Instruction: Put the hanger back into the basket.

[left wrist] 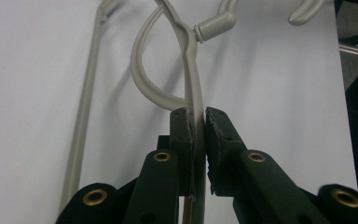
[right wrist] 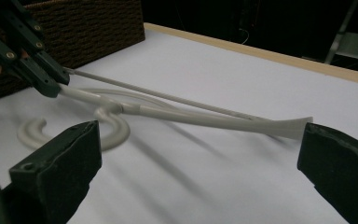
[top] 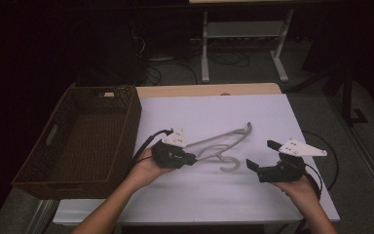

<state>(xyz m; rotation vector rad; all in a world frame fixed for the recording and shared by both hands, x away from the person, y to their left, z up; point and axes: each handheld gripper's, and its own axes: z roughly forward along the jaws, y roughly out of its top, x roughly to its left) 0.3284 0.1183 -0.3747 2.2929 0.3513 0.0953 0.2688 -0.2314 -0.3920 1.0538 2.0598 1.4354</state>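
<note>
A pale grey plastic hanger (top: 222, 144) lies across the white table cover, its hook (top: 230, 164) curling toward the front. My left gripper (top: 193, 159) is shut on one arm of the hanger (left wrist: 196, 93), the pads (left wrist: 214, 135) pinching the thin bar from both sides. In the right gripper view the hanger (right wrist: 191, 115) slants up off the surface at the held end, where the left gripper (right wrist: 56, 83) clamps it. My right gripper (top: 263, 155) stands open to the right of the hook, with nothing between its jaws.
A dark brown woven basket (top: 126, 127) sits at the table's left, beside the left hand. The white cover (top: 214, 112) ends at a wooden strip (top: 204, 90) along the far edge. Cables trail from both grippers.
</note>
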